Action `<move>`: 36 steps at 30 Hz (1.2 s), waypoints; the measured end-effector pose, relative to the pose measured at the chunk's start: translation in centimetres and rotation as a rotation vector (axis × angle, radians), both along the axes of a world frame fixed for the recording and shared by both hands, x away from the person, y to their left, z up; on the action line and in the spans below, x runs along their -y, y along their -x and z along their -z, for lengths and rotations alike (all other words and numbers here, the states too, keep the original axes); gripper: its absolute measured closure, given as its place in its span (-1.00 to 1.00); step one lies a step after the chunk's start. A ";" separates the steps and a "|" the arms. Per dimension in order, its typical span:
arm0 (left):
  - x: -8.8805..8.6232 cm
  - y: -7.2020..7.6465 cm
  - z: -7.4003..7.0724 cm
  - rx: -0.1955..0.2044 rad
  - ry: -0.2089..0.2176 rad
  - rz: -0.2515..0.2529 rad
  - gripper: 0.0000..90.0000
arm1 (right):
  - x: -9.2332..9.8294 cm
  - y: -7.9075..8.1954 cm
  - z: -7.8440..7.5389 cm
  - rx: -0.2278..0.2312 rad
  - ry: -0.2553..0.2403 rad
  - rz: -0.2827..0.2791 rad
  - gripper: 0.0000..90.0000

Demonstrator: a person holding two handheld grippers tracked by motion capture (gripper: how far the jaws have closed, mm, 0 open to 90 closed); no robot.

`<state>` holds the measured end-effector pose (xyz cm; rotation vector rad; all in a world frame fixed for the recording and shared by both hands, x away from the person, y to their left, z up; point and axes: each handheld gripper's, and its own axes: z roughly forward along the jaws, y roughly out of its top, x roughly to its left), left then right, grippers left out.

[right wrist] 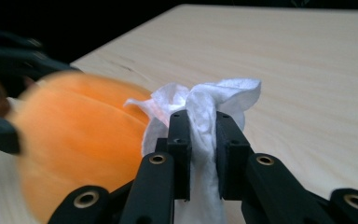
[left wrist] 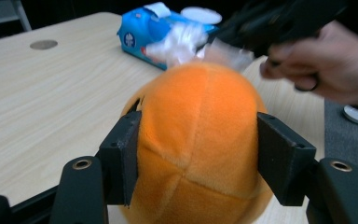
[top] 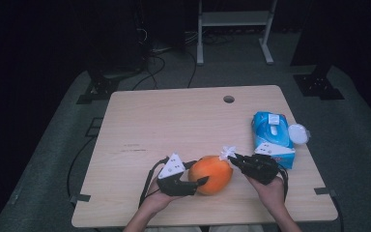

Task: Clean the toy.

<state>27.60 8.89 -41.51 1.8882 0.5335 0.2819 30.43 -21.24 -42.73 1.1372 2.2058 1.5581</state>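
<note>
Wiping: I judge the step in hand is rubbing the orange plush ball (top: 211, 174) with the white wipe (top: 227, 152)
Ball's place: on the tabletop (top: 174, 121) near my edge, between my two tools
Left tool (top: 200, 182): clamped on the ball, a pad (left wrist: 123, 156) pressing each side, the plush dented a little
Right tool (right wrist: 200, 154): narrow, pinching the wipe, which bunches out above the tips
Contact: wipe reaches the ball's top on its far right side; whether it presses I cannot tell
Doing it well: hold the left grip steady so the ball cannot roll, lead with the bunched cloth, keep the hard tips off the plush
Wipe pack (top: 272, 137): just beyond my right hand, apart from the work
</note>
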 end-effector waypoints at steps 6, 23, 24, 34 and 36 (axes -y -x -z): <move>0.0 0.0 -0.3 0.000 0.010 -0.003 -0.16 | -1.7 1.2 -1.8 0.032 -0.058 -0.086 0.72; 0.5 0.3 -0.5 0.004 0.003 -0.014 -0.16 | -3.0 2.3 -3.0 0.052 -0.119 -0.177 0.72; 0.6 0.3 -0.5 0.007 -0.005 -0.012 -0.16 | -3.2 2.2 -2.8 0.053 -0.100 -0.170 0.72; 0.8 -0.4 1.2 -0.006 -0.008 0.011 -0.52 | -2.4 1.8 -1.9 0.043 -0.055 -0.101 0.72; 0.7 -0.2 0.9 0.008 -0.017 0.003 -0.38 | -3.0 2.3 -2.4 0.070 -0.046 -0.120 0.72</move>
